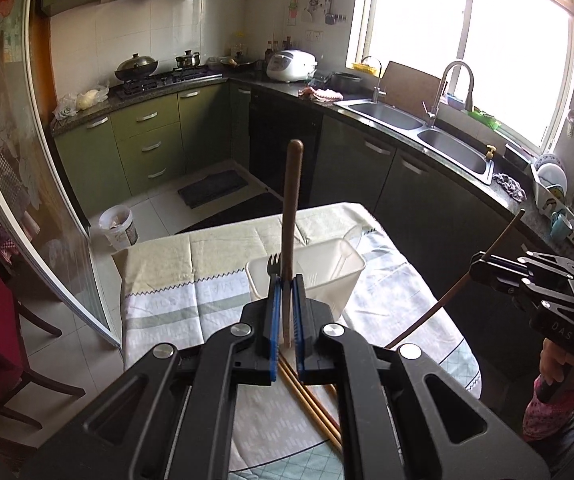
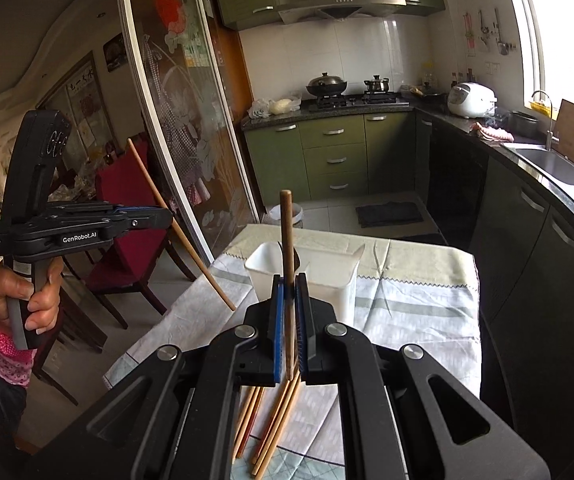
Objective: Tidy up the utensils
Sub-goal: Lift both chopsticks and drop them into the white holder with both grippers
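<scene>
Blown-out daylight floods through the window [image 1: 467, 40]; fisheye bends edges, dark corners.

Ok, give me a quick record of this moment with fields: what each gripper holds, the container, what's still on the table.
left gripper: shut on one chopstick, held upright above the table
right gripper: shut on one chopstick, also upright
container: white plastic bin on the tablecloth, a fork standing inside
left on table: several loose chopsticks lying near the front edge
step: both held chopsticks not yet in the bin
</scene>
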The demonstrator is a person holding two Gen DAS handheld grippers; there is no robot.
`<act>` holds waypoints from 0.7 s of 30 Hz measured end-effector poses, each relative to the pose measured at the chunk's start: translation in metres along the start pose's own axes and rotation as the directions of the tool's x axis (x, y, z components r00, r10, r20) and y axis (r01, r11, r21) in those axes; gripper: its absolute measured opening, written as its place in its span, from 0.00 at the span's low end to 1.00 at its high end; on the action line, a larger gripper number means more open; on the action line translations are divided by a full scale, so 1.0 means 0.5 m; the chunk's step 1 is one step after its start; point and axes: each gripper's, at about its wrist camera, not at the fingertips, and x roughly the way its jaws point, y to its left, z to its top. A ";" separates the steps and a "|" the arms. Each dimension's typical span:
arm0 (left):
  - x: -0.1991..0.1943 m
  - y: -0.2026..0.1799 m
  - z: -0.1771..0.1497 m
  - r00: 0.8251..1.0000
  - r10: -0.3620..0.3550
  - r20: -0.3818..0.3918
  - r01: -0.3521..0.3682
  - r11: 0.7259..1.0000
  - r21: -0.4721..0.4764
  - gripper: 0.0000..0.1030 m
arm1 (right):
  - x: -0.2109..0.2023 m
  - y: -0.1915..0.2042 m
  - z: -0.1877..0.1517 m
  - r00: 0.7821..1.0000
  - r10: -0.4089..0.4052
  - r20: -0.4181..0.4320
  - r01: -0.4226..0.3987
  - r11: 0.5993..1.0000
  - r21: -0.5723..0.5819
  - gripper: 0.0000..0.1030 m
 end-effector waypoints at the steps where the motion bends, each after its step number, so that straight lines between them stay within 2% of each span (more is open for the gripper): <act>1: -0.009 -0.003 0.016 1.000 0.005 0.021 -0.005 1.000 0.004 0.06 | -0.007 0.001 0.018 1.000 -0.002 0.020 0.002 1.000 -0.002 0.06; 4: -0.018 -0.012 0.062 0.998 0.017 0.067 -0.018 1.000 0.009 0.06 | -0.020 0.003 0.074 0.997 -0.016 0.081 0.016 1.000 -0.003 0.06; 8: 0.014 -0.019 0.103 0.994 0.049 0.102 -0.050 0.999 0.009 0.06 | -0.003 -0.004 0.144 0.988 -0.050 0.147 0.048 0.999 0.016 0.06; 13: 0.098 -0.020 0.100 0.996 0.055 0.066 -0.056 0.998 0.004 0.06 | 0.064 -0.027 0.196 0.977 -0.112 0.180 0.106 0.993 0.046 0.06; 16: 0.150 -0.012 0.082 0.998 0.060 0.023 -0.060 0.998 -0.006 0.06 | 0.130 -0.042 0.194 0.984 -0.121 0.131 0.115 0.992 0.054 0.06; 21: 0.220 0.001 0.043 0.996 0.061 -0.061 -0.062 0.998 -0.016 0.06 | 0.236 -0.057 0.144 0.992 -0.127 0.002 0.126 0.991 0.042 0.06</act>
